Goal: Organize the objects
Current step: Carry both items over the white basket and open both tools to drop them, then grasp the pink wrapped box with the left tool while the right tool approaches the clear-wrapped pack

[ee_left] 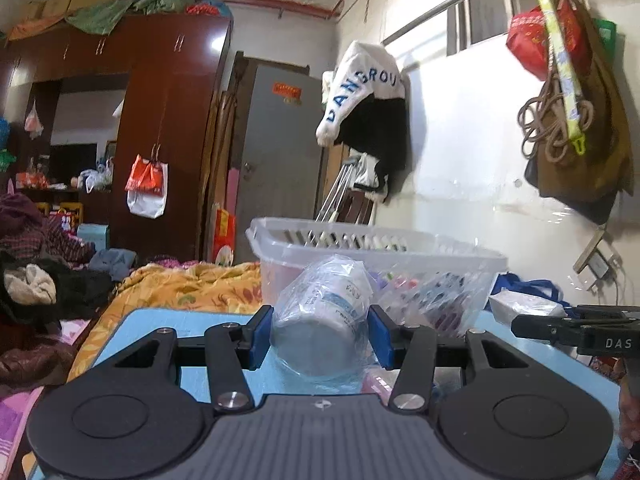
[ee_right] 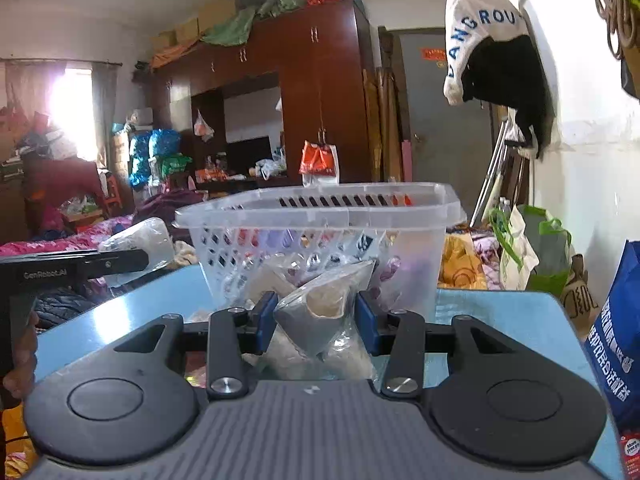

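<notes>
Presently the left gripper (ee_left: pixel 320 330) pinches a bagged cup (ee_left: pixel 322 316) above the blue table (ee_left: pixel 192 320); the right gripper (ee_right: pixel 317 326) clamps a bagged grey cone (ee_right: pixel 320 312). Just beyond stands the clear basket (ee_right: pixel 320 216).

Cluttered home bedroom: wardrobe (ee_left: pixel 160 120), bed quilt (ee_left: pixel 180 288), hanging clothes (ee_left: pixel 368 112)

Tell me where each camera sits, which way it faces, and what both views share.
Left wrist: behind the left tool, shut on a bagged cup, facing the clear basket; right tool's tip at the right edge.
Right wrist: behind the right tool, shut on a bagged packet, facing that basket; left tool at the left edge.
Shared: basket, blue table, wardrobe.
</notes>
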Demonstrator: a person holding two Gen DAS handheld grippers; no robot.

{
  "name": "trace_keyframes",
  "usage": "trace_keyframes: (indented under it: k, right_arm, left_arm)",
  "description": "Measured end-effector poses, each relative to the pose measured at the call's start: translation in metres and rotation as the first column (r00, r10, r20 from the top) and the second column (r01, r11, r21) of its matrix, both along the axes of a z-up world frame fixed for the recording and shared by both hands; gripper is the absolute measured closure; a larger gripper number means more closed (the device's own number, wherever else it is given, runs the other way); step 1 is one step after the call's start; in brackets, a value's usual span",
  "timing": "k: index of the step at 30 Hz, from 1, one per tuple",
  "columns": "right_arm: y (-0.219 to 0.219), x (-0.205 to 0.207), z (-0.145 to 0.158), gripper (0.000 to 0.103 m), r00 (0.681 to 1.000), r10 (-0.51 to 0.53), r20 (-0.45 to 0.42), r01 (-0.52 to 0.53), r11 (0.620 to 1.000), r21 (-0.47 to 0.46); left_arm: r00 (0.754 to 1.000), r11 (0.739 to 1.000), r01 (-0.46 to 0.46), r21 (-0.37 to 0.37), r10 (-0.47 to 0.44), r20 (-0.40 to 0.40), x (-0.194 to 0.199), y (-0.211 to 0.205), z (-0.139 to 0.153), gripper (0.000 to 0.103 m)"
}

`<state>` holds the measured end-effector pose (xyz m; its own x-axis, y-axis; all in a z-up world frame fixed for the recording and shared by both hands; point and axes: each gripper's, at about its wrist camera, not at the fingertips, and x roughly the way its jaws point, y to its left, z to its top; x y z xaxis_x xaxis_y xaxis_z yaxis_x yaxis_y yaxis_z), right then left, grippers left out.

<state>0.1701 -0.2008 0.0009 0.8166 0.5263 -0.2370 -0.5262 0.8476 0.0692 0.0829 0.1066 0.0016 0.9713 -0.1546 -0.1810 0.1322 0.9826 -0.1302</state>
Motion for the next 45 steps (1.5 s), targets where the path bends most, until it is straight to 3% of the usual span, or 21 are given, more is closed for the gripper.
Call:
trace_keyframes:
  k: [7,12,16,22,24,26,27,31,34,36,39,43,45]
  right_arm:
    - [0.002,-0.012,0.031,0.057,0.997,0.04,0.064,-0.041,0.999,0.012]
    - [0.015,0.025,0.067,0.057,0.995,0.013,0.102,-0.014,1.0,0.001]
    - [0.025,0.071,0.083,0.057,0.995,0.002,0.101,-0.002,1.0,-0.003]
    - [0.04,0.115,0.077,0.055,0.998,-0.039,0.047,0.043,0.996,-0.078]
    - [0.042,0.115,0.072,0.044,0.998,-0.044,0.054,0.05,0.994,-0.102]
    - [0.042,0.105,0.066,0.003,0.996,-0.061,0.07,0.068,0.992,-0.106]
    - [0.039,0.096,0.066,0.0,0.993,-0.072,0.095,0.082,0.992,-0.097]
    - [0.02,0.06,0.063,0.0,0.995,-0.037,0.097,0.04,0.999,-0.025]
    - [-0.001,0.036,0.046,0.0,0.998,-0.008,0.065,0.006,1.0,0.031]
    - [-0.005,0.031,0.022,0.0,0.999,-0.021,-0.024,0.02,1.0,-0.007]
    - [-0.009,0.044,-0.013,0.0,0.98,-0.046,-0.193,0.038,0.998,-0.047]
    - [-0.017,0.065,-0.03,0.027,0.957,-0.032,-0.288,0.034,0.999,0.003]
    - [-0.012,0.066,-0.033,0.032,0.954,-0.018,-0.299,0.012,1.0,-0.021]
  left_arm:
    - [0.998,0.999,0.027,-0.025,-0.025,0.057,-0.007,-0.008,0.029,0.049]
    - [0.999,0.999,0.02,-0.03,-0.018,0.05,0.03,-0.016,0.069,0.049]
    - [0.999,0.999,-0.018,-0.045,0.017,-0.034,0.085,-0.018,0.093,0.049]
    - [0.986,0.998,-0.052,-0.046,0.044,-0.161,0.144,-0.021,0.087,0.049]
    - [0.981,0.999,-0.036,-0.041,0.028,-0.19,0.154,-0.024,0.081,0.042]
    - [0.98,0.999,-0.029,-0.037,0.021,-0.199,0.158,-0.025,0.077,0.027]
    - [0.981,0.999,-0.035,-0.024,0.03,-0.19,0.154,-0.027,0.076,0.024]
    - [0.993,1.0,-0.01,0.016,0.012,-0.118,0.117,-0.034,0.077,0.024]
    - [0.998,1.0,0.023,0.013,-0.022,-0.066,0.067,-0.033,0.065,0.01]
    - [0.996,0.999,0.032,0.035,-0.029,-0.081,0.042,-0.036,0.046,0.007]
    - [0.986,0.998,0.026,0.059,-0.016,-0.167,0.033,-0.036,0.014,0.007]
    - [0.973,0.997,0.033,0.064,-0.017,-0.23,0.044,-0.036,-0.007,0.007]
    - [0.966,0.997,0.042,0.064,-0.024,-0.256,0.047,-0.038,-0.012,0.007]
